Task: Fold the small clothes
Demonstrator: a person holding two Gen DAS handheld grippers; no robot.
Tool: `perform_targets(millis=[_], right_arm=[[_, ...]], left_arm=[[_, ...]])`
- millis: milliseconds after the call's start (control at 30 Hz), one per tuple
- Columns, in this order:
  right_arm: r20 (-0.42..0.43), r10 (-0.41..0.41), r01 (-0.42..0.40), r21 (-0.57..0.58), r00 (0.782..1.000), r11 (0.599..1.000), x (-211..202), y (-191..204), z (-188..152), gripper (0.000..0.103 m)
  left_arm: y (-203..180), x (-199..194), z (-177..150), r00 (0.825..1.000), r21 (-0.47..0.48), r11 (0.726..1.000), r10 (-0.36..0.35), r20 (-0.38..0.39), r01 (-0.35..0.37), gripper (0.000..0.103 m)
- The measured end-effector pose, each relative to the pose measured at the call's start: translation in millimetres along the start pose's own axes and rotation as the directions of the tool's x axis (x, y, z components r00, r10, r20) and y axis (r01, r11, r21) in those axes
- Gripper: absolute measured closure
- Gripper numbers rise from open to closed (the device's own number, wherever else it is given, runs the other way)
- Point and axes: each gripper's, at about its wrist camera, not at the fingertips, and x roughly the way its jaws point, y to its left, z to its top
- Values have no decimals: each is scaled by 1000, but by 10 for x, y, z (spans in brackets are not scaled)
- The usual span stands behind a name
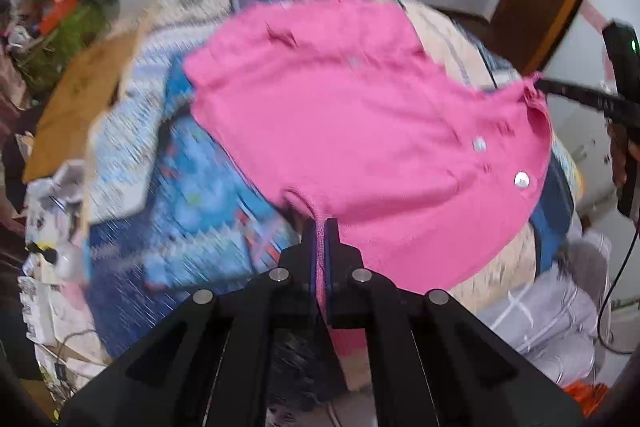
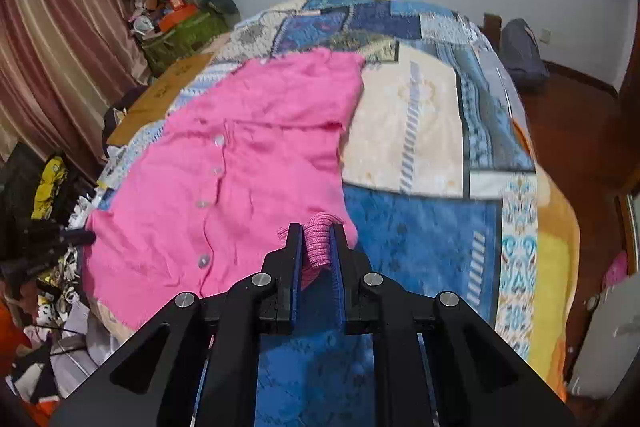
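Note:
A small pink buttoned cardigan (image 1: 360, 115) lies spread over a patchwork bed cover (image 1: 192, 195); it also shows in the right wrist view (image 2: 248, 163). My left gripper (image 1: 320, 227) is shut on a pinch of its pink edge. My right gripper (image 2: 317, 231) is shut on a bunched ribbed edge of the cardigan. The right gripper shows at the right edge of the left wrist view (image 1: 540, 85), pinching the garment's corner. The left gripper shows at the left edge of the right wrist view (image 2: 86, 235), at the opposite corner. The left wrist view is motion-blurred.
The bed cover (image 2: 432, 235) fills most of both views. A cluttered green box (image 2: 180, 35) and a brown board (image 2: 160, 95) lie at the bed's far left. A curtain (image 2: 52, 59) hangs left. Loose clothes and cables lie by the bed (image 1: 552, 319). A wooden floor (image 2: 580, 131) is right.

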Motion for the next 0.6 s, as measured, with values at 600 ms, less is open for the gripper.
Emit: perform_targets(millis=[600], right_arm=[[158,14,1,-96,987,995,317,224,1379,92]], left_arm=[[968,268,1812,974,-164,975,175,143,-152,101]])
